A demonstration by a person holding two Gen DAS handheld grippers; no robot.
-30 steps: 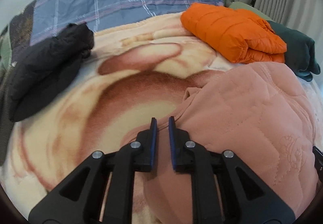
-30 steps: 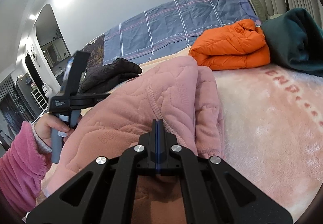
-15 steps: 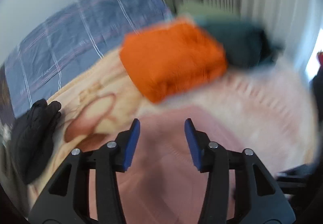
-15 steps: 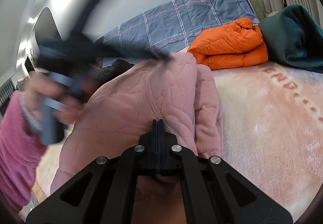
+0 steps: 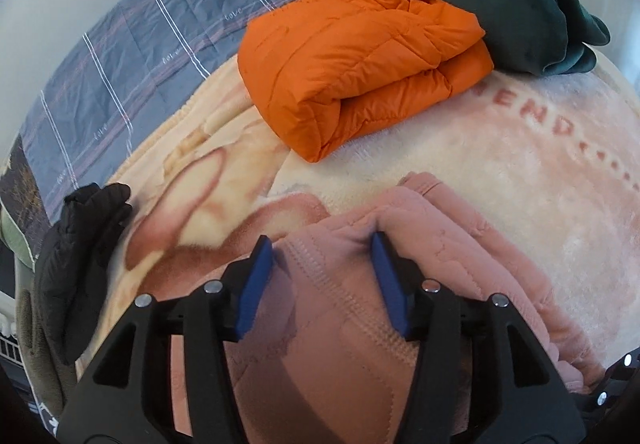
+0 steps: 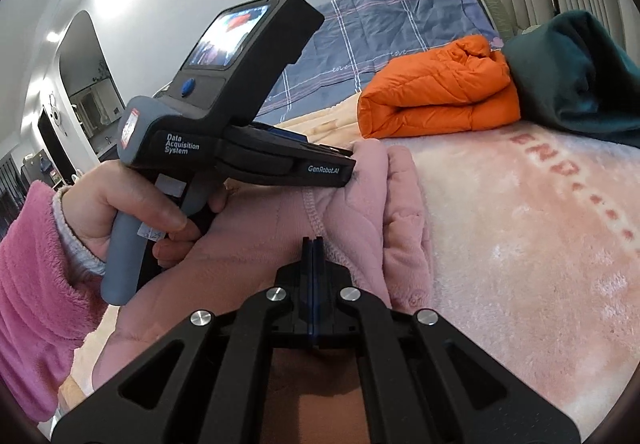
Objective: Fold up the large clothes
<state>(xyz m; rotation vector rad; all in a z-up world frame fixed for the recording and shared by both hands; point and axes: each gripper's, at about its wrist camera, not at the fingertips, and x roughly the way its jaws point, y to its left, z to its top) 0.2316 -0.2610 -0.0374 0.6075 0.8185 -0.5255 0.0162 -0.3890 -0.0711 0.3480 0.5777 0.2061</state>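
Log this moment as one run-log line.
left gripper: just opened, astride pink quilted garment fold | right gripper: shut on its edge | orange puffer jacket: folded

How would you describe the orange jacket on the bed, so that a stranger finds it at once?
Look at the far end of the pink plush blanket, before the blue checked quilt. The orange jacket lies folded there, touching a dark green garment. It alone is bright orange and puffy.
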